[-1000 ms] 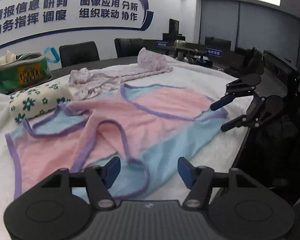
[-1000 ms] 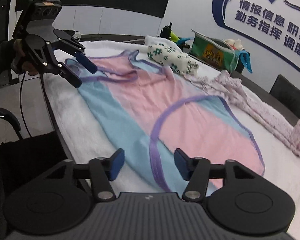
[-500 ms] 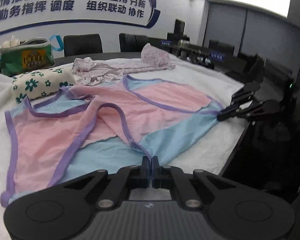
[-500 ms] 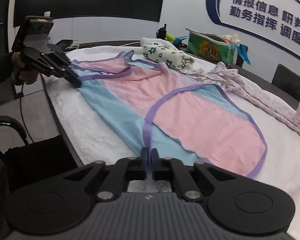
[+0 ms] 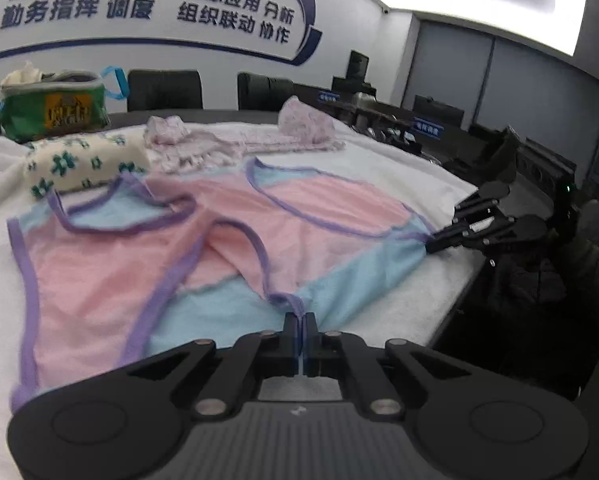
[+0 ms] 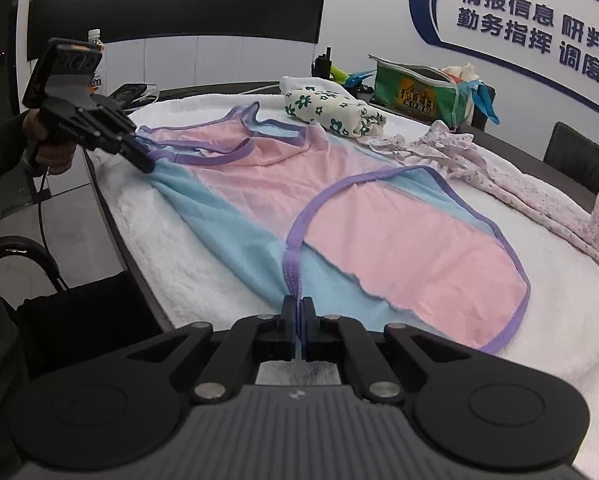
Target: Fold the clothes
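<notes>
Right, both grippers are clamped on the same garment. The pink and blue vest lies spread flat on the white towel that covers the desk, purple trim running round its armholes and neck. Left gripper has its jaws together on a purple strap end at the near edge. Right gripper has its jaws pinched on the other purple strap, the trim bunched between them. From the right wrist view, a hand grips the left tool at the desk's edge. Beyond the vest sit a folded floral cloth, a crumpled pale floral garment and a green bag.
</notes>
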The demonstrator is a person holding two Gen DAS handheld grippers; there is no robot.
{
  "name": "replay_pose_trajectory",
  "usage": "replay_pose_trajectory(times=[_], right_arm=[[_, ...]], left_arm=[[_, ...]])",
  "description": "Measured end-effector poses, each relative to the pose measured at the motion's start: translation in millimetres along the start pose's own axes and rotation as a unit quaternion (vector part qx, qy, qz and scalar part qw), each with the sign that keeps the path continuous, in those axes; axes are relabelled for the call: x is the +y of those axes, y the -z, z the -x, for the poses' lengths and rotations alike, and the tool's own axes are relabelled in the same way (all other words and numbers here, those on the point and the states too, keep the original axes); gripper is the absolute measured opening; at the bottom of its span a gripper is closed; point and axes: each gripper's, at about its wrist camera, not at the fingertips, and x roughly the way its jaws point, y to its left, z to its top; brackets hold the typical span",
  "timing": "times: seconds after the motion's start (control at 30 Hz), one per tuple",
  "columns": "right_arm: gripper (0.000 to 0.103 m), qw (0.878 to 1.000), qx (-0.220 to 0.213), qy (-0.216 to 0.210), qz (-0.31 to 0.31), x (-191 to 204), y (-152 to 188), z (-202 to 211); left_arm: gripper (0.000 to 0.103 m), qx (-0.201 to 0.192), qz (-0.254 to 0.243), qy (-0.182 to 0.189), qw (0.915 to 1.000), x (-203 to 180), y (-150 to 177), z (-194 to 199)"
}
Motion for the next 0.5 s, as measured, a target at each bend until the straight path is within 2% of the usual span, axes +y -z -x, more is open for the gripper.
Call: replay_pose_trajectory(times=[0.17,0.33,0.4,0.5], right_arm=[[0.001,0.999,-0.024,0.007,0.021,-17,-21,-2],[0.001,0.998,-0.035,0.029,0.048,-58,-64,-31],[0.006,0.998,-0.010,0.049,0.028,-75,-79,-55],[0.016,0.996,0.026,0.088,0.009,-97,-95,-82]], left_arm=[[0.000,0.001,-0.035,-0.015,0.9993,13,-45,-2],[0.002,0.040,-0.044,-0.064,0.9961,49,-93,-45],[0.010,0.069,0.006,-0.087,0.9938,72,-103,-64],[0.017,0.049,0.018,-0.093,0.9943,83,-96,-34]])
